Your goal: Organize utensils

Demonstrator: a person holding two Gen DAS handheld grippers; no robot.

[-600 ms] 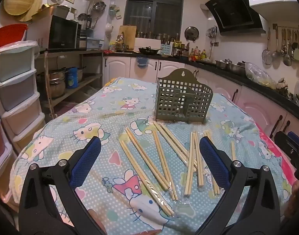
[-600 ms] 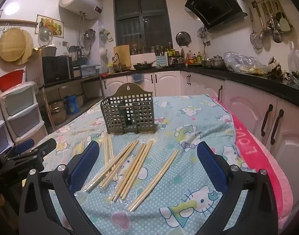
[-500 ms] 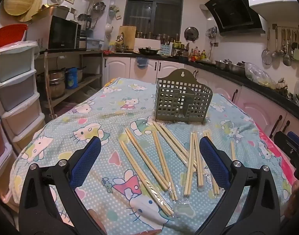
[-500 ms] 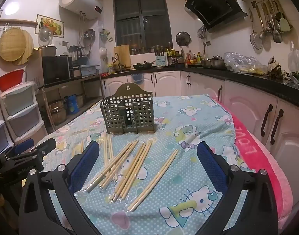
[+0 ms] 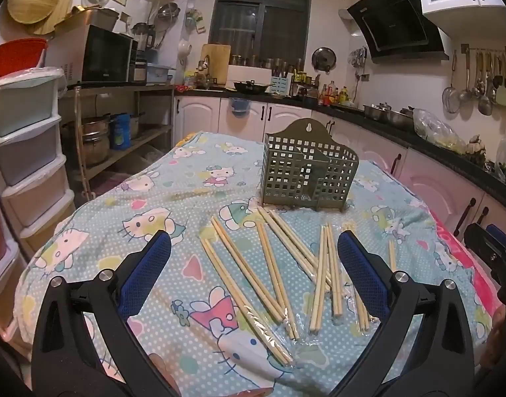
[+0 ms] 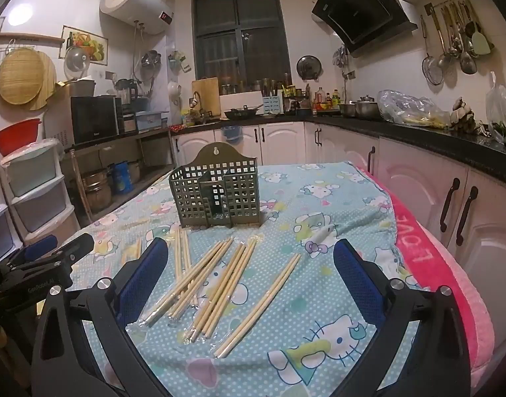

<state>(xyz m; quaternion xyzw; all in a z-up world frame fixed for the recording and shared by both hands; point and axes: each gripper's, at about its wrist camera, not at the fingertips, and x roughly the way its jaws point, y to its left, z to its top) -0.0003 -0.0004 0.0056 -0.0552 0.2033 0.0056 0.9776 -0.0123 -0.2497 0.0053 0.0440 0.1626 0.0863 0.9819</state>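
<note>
No change from half a second ago: left tool (image 5: 251,266) and right tool (image 6: 249,271) apart, empty; chopsticks (image 6: 216,278) loose, holder (image 6: 216,195) unfilled.

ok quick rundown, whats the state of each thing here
left gripper: jaws wide open, holding nothing
right gripper: jaws wide open, holding nothing
utensil holder: upright on the cloth, looks empty
chopsticks: loose on the cloth, some in clear wrappers

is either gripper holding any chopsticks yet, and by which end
Nothing is held. The left gripper and right gripper are open above the chopsticks on the table.
</note>
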